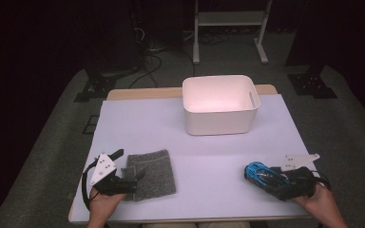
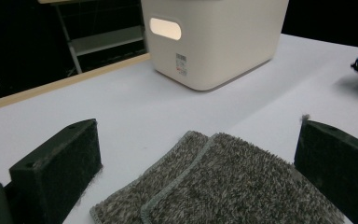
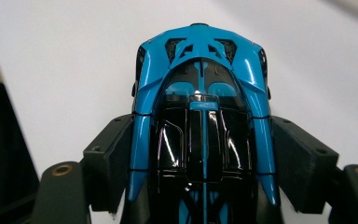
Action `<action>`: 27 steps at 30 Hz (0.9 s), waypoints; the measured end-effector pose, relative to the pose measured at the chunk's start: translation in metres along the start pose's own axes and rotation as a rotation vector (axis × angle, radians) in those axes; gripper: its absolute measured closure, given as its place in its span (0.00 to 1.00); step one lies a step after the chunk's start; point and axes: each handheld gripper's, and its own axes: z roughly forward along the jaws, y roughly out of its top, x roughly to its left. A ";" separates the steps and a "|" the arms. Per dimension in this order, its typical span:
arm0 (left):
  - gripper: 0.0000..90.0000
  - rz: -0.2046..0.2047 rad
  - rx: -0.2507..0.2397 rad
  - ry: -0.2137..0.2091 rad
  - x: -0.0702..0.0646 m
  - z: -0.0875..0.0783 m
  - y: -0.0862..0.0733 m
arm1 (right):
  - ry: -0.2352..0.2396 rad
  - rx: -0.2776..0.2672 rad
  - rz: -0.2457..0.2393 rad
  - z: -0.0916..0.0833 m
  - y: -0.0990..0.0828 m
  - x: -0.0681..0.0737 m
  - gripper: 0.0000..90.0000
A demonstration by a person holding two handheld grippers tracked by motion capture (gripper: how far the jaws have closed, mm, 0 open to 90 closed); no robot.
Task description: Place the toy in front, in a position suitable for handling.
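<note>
A folded grey cloth (image 1: 152, 173) lies flat on the white table sheet (image 1: 147, 123) at the front left. My left gripper (image 1: 129, 164) stands open at its left edge, and in the left gripper view the cloth (image 2: 223, 186) lies between the two wide-apart jaws of the gripper (image 2: 198, 158), which do not press on it. At the front right, my right gripper (image 1: 266, 178) is shut on a blue and black toy car (image 1: 259, 173). In the right gripper view the pads (image 3: 109, 158) press on both flanks of the car (image 3: 200, 93), whose nose points away from the gripper (image 3: 200, 154).
A white plastic bin (image 1: 218, 118) with handle cut-outs stands at the table's far middle, open side up; its wall (image 2: 214, 42) shows beyond the cloth. Bare white sheet lies between the two hands. Dark floor, cables and a metal stand sit behind the table.
</note>
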 end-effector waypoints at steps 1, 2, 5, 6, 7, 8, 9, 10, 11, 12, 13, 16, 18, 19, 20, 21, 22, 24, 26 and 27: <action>0.00 0.001 -0.001 0.000 0.000 0.000 0.000 | 0.015 -0.021 -0.004 -0.003 0.005 0.000 0.30; 0.00 0.002 -0.002 0.000 0.000 -0.001 0.001 | 0.035 -0.038 -0.015 -0.005 0.013 -0.001 0.30; 0.00 0.001 -0.006 -0.002 0.000 -0.002 0.001 | 0.049 -0.055 -0.058 -0.005 0.034 0.001 0.30; 0.00 0.003 -0.005 -0.003 0.000 -0.002 0.001 | 0.054 -0.061 -0.069 -0.005 0.039 0.002 0.30; 0.00 0.006 -0.005 -0.004 0.001 -0.002 0.002 | 0.078 -0.073 -0.100 -0.002 0.055 0.004 0.30; 0.00 0.006 -0.005 -0.004 0.001 -0.002 0.002 | 0.078 -0.073 -0.100 -0.002 0.055 0.004 0.30; 0.00 0.010 -0.004 -0.007 0.001 -0.002 0.002 | 0.092 -0.078 -0.132 0.001 0.068 0.006 0.30; 0.00 0.008 -0.005 -0.008 0.001 -0.002 0.002 | 0.101 -0.081 -0.139 0.003 0.072 0.007 0.30; 0.00 0.008 -0.005 -0.008 0.001 -0.002 0.002 | 0.101 -0.081 -0.139 0.003 0.072 0.007 0.30; 0.00 0.011 -0.004 -0.009 0.002 -0.003 0.002 | 0.113 -0.084 -0.149 0.006 0.078 0.008 0.30; 0.00 0.009 -0.006 -0.008 0.002 -0.003 0.003 | 0.129 -0.089 -0.182 0.014 0.090 0.010 0.30; 0.00 0.010 -0.006 -0.013 0.003 -0.004 0.003 | 0.142 -0.080 -0.210 0.023 0.098 0.011 0.30; 0.00 0.008 -0.011 -0.017 0.004 -0.004 0.003 | 0.168 -0.077 -0.235 0.033 0.104 0.012 0.30; 0.00 0.007 -0.011 -0.019 0.005 -0.004 0.004 | 0.178 -0.074 -0.242 0.037 0.105 0.012 0.30; 0.00 0.008 -0.011 -0.023 0.005 -0.004 0.004 | 0.193 -0.066 -0.253 0.044 0.108 0.014 0.30; 0.00 0.010 -0.011 -0.026 0.005 -0.004 0.004 | 0.202 -0.059 -0.268 0.050 0.110 0.015 0.30; 0.00 0.010 -0.010 -0.029 0.006 -0.003 0.005 | 0.226 -0.036 -0.296 0.061 0.113 0.018 0.30; 0.00 0.011 -0.008 -0.038 0.007 -0.003 0.006 | 0.235 -0.030 -0.299 0.065 0.113 0.019 0.30; 0.00 0.015 -0.008 -0.042 0.007 -0.002 0.006 | 0.260 -0.007 -0.317 0.076 0.115 0.022 0.30; 0.00 0.015 -0.009 -0.045 0.007 -0.001 0.007 | 0.270 0.009 -0.329 0.083 0.115 0.023 0.30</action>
